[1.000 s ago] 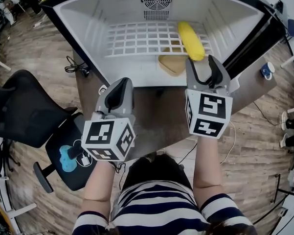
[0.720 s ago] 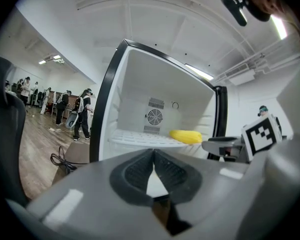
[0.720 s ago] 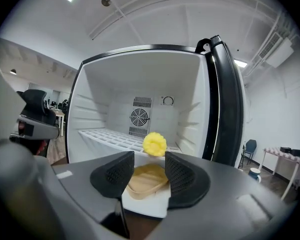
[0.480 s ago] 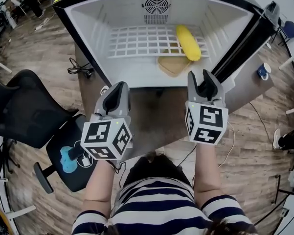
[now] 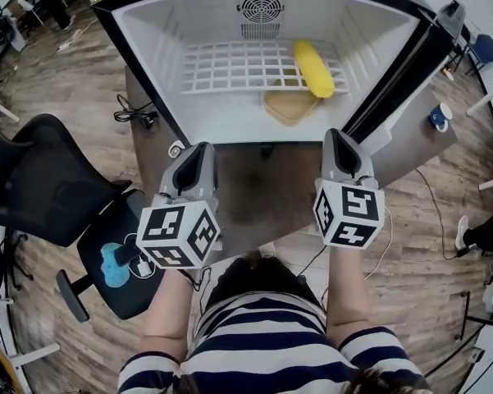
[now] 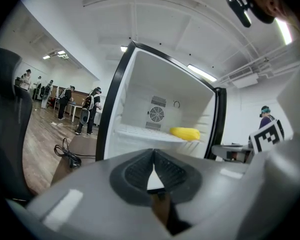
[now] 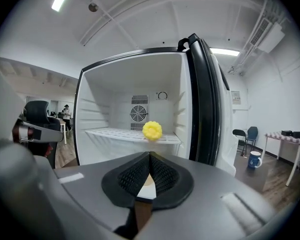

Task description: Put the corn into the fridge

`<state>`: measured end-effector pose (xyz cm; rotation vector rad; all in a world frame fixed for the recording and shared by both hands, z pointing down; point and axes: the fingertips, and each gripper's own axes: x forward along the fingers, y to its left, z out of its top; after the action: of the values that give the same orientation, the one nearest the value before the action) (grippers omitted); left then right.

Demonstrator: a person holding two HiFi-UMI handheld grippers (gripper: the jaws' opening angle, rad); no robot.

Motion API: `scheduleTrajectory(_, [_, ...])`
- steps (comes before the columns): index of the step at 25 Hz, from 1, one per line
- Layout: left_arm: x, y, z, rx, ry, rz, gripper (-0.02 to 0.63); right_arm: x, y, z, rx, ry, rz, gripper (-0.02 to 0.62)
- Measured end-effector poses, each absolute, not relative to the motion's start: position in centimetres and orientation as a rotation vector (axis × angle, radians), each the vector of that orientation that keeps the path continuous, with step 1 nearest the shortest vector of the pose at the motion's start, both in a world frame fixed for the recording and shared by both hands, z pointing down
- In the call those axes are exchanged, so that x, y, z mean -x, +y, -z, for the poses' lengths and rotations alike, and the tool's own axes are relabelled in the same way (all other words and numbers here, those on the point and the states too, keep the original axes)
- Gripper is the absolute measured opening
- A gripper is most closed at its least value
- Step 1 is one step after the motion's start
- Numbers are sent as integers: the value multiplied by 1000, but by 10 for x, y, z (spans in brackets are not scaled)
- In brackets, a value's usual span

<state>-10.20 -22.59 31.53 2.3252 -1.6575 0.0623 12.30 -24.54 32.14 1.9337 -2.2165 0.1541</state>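
Head view: the corn (image 5: pixel 313 68) already lies inside the open fridge (image 5: pixel 148 48), on the right end of the white wire shelf (image 5: pixel 230 64), well apart from both of my grippers, which I hold out in front of the opening. The corn is up and a bit left of the right gripper (image 5: pixel 338 135) and far right of the left gripper (image 5: pixel 198 148), so the right one is nearer. The long axis runs front to back, leaning slightly left toward the back. In the right gripper view I see the corn (image 7: pixel 151 130) end-on, straight ahead over the tips; in the left gripper view it (image 6: pixel 184 133) shows more side-on, off to the right. Right gripper (image 7: pixel 150 156): jaws have just been closing, tips now meet, nothing between them. Left gripper (image 6: pixel 153 154): tips together too, empty. I judge the placing done; next is likely the door (image 5: pixel 394 80), just right of my right gripper. I can't tell whether the corn touches the right wall. A tan thing (image 5: pixel 289 105) below the shelf is half hidden; can't name it. The door's outer face and handle are out of sight
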Motion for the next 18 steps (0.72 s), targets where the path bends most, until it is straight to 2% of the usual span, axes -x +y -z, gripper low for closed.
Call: scheduleTrajectory(18, [112, -221, -304, -2333, -1700, -65, 0, -113, -220, -311, -1868, -2337, -176, -8])
